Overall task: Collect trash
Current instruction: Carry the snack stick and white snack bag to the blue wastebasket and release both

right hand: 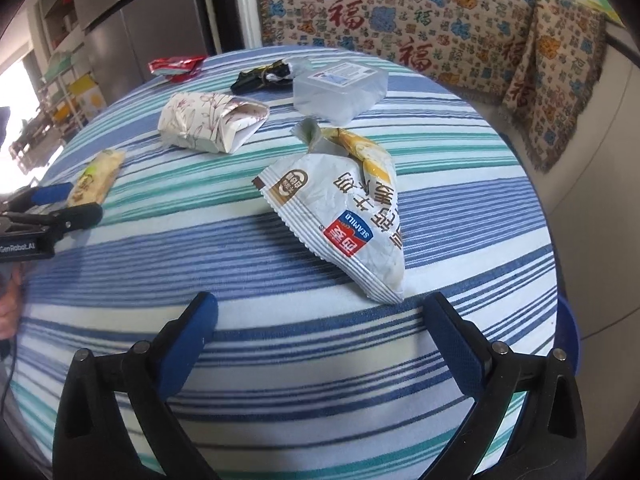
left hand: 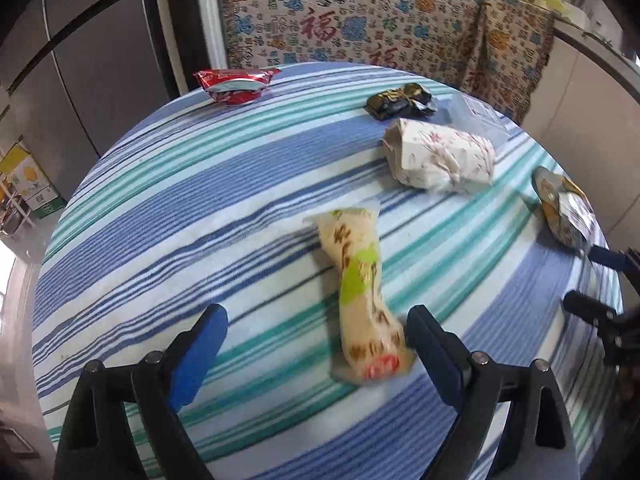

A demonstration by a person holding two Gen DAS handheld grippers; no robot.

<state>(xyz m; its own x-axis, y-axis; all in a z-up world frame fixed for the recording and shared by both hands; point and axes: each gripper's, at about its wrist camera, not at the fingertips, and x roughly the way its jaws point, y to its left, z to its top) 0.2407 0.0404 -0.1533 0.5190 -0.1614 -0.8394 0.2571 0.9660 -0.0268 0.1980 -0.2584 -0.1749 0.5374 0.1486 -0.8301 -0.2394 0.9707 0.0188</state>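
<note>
Both tools gape: left tool [left hand: 316,344] around yellow wrapper [left hand: 362,300], right tool [right hand: 320,344] before white packet [right hand: 340,208].

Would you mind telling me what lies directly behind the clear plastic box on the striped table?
Just behind the clear plastic box, to its left, lies a crumpled black wrapper; beyond it the table's edge and a patterned cloth. Whatever the box holds cannot be made out.

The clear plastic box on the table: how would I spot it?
Find the striped tablecloth and look to its far edge, near the patterned blanket. The clear plastic box sits beyond the white oat sachet. It alone is rigid and see-through; everything else is crumpled wrapping.
</note>
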